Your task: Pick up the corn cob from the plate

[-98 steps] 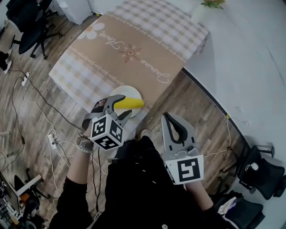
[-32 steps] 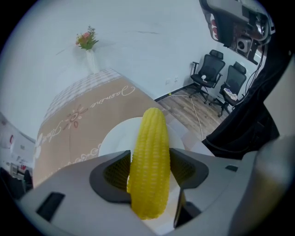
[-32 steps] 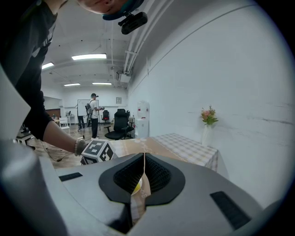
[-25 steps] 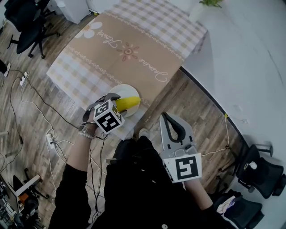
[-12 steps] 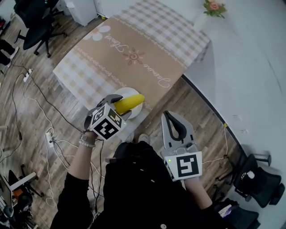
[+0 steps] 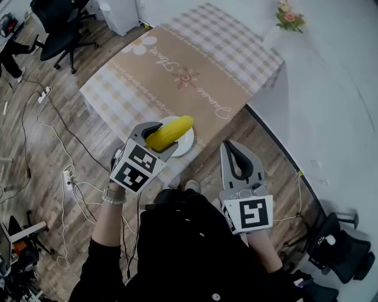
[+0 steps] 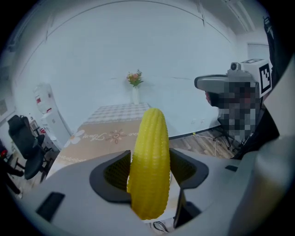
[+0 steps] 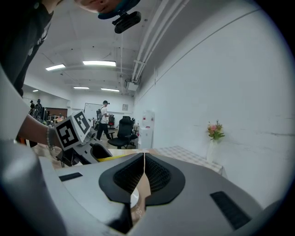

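Observation:
My left gripper (image 6: 158,138) is shut on a yellow corn cob (image 6: 169,132), which it holds lifted above the white plate (image 6: 184,142) at the table's near edge. In the left gripper view the corn cob (image 7: 148,161) stands upright between the two dark jaws of the left gripper (image 7: 148,173). To the right of the plate, over the wooden floor, my right gripper (image 6: 237,165) is shut and holds nothing. In the right gripper view the right gripper (image 8: 143,177) shows its jaws pressed together, and the corn cob (image 8: 113,156) shows as a yellow strip behind them.
The table (image 6: 195,65) carries a beige and checked cloth and a vase of flowers (image 6: 288,17) at its far corner. Office chairs (image 6: 59,29) stand at the upper left, cables and a power strip (image 6: 66,177) lie on the floor left, and a white wall (image 6: 336,88) runs along the right.
My left gripper has risen with the corn cob, clear of the plate, and tilted the cob up. The right gripper has stayed shut in place.

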The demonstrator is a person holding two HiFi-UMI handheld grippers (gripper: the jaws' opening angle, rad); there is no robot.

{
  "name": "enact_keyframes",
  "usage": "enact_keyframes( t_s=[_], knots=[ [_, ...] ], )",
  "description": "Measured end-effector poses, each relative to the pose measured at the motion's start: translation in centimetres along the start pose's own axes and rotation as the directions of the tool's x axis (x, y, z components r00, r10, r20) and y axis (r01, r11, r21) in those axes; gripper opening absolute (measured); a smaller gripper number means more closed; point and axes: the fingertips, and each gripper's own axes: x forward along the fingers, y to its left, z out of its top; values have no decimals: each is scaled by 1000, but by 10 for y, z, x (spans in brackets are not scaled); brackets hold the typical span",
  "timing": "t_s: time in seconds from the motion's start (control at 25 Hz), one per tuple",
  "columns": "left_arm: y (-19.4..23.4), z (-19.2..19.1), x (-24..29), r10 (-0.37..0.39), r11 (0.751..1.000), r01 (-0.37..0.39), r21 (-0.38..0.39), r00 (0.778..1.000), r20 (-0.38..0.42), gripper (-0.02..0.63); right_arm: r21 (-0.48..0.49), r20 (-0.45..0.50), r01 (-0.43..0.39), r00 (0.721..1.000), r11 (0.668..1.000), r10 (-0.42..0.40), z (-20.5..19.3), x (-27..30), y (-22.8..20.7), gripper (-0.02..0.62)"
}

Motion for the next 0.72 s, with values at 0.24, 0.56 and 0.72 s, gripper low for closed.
enact_keyframes(
  t_s=[0.24,0.56,0.72],
  knots=[
    [1,22,-30,64,998,-65,0,997,52,267,-15,34,-9,999,1000,9,12,1,-1,43],
    [-4,35,-63,134,991,-130,-42,986,103,267,-33,71,-30,997,999,32,26,3,3,43],
    [-3,41,-78,178,984,-176,-31,977,118,267,-36,80,-33,996,999,35,29,4,3,43]
  ],
)
